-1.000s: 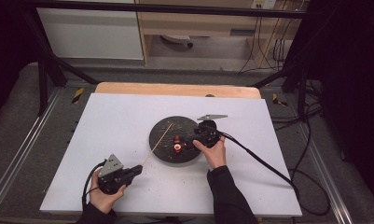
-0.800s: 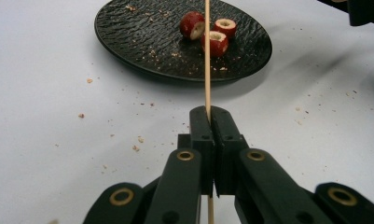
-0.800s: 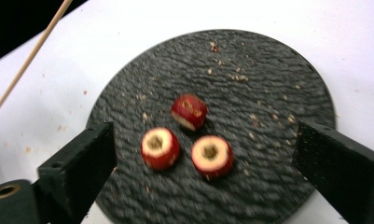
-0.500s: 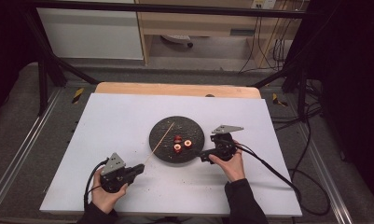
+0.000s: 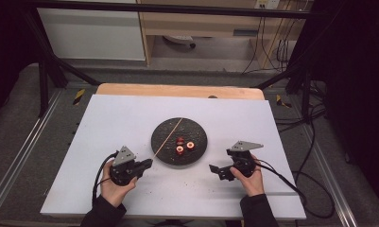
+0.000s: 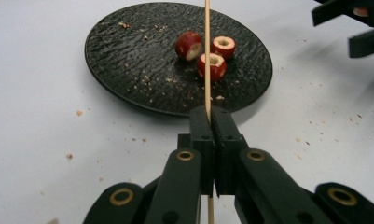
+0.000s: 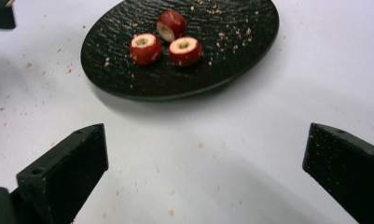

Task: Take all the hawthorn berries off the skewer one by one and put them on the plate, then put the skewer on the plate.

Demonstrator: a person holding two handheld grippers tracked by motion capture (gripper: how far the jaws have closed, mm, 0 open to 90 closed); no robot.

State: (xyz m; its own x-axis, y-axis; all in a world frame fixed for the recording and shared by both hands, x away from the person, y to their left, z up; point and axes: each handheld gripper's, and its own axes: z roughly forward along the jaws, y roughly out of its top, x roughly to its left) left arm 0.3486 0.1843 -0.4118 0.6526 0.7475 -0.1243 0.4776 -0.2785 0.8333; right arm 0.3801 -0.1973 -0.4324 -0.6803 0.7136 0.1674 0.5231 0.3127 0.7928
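Here, crumbs dot the white table [image 5: 130, 118]; left gripper [image 6: 211, 122] clamps a skewer [image 6: 206, 56], right gripper [image 7: 203, 154] gapes, cabinets apparently behind.

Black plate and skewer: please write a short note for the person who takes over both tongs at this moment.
Left tongs: shut on the wooden skewer, which reaches out over the black plate.
Right tongs: open, holding nothing, beside the plate on the white table.
On the plate: three red cored fruit pieces, close together, with crumbs around.
Done: skewer is gripped. No piece sits on it yet.
Left, probably: pick up a piece with the right tongs and thread it on the skewer, then the other two.
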